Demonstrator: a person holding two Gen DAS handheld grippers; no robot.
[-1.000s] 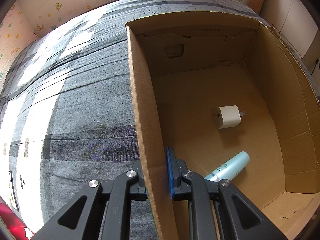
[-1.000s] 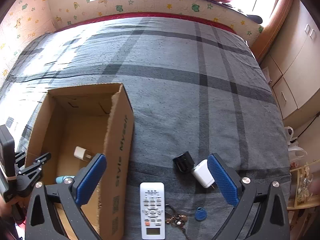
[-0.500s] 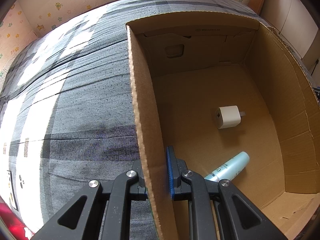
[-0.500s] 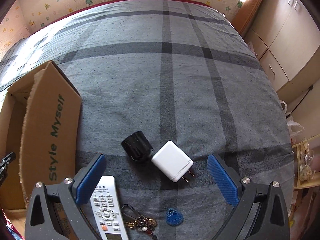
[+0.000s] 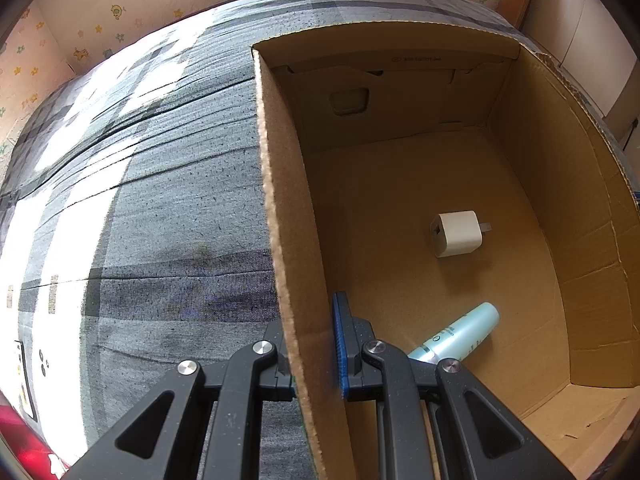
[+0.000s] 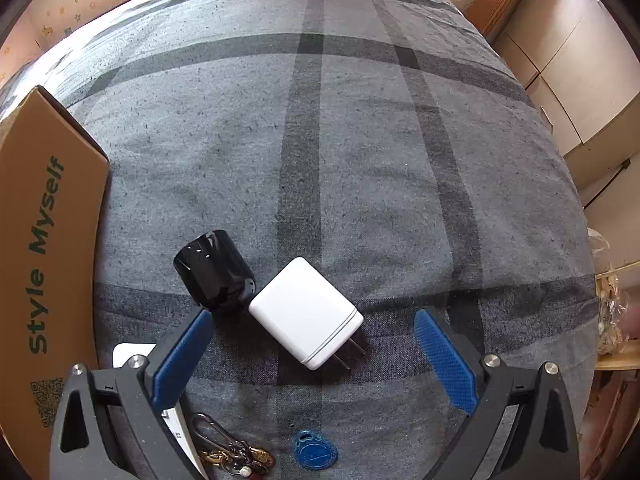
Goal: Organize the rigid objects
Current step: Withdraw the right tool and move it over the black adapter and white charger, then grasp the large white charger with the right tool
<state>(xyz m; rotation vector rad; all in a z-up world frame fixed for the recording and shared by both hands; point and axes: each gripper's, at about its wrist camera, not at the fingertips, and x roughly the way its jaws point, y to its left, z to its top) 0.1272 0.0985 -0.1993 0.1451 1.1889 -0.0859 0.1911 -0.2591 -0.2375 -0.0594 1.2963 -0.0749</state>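
My left gripper (image 5: 316, 344) is shut on the left wall of the open cardboard box (image 5: 292, 240), one finger outside and one inside. Inside the box lie a small white charger cube (image 5: 458, 233) and a light blue tube (image 5: 460, 336). In the right wrist view my right gripper (image 6: 314, 334) is open, low over the grey plaid bed. A white wall charger (image 6: 306, 312) lies between its blue pads (image 6: 444, 360) without touching them. A glossy black adapter (image 6: 214, 272) sits just left of the white charger, by the left fingertip.
The box's printed outer wall (image 6: 44, 264) stands at the left of the right wrist view. A white remote (image 6: 132, 354), a key bunch (image 6: 232, 452) and a blue key fob (image 6: 316, 454) lie near the bed's front edge. Cupboards (image 6: 580, 80) stand to the right.
My right gripper has come down and shifted right, from over the box to around the white charger, which looks much larger. The left gripper has held still on the box wall.
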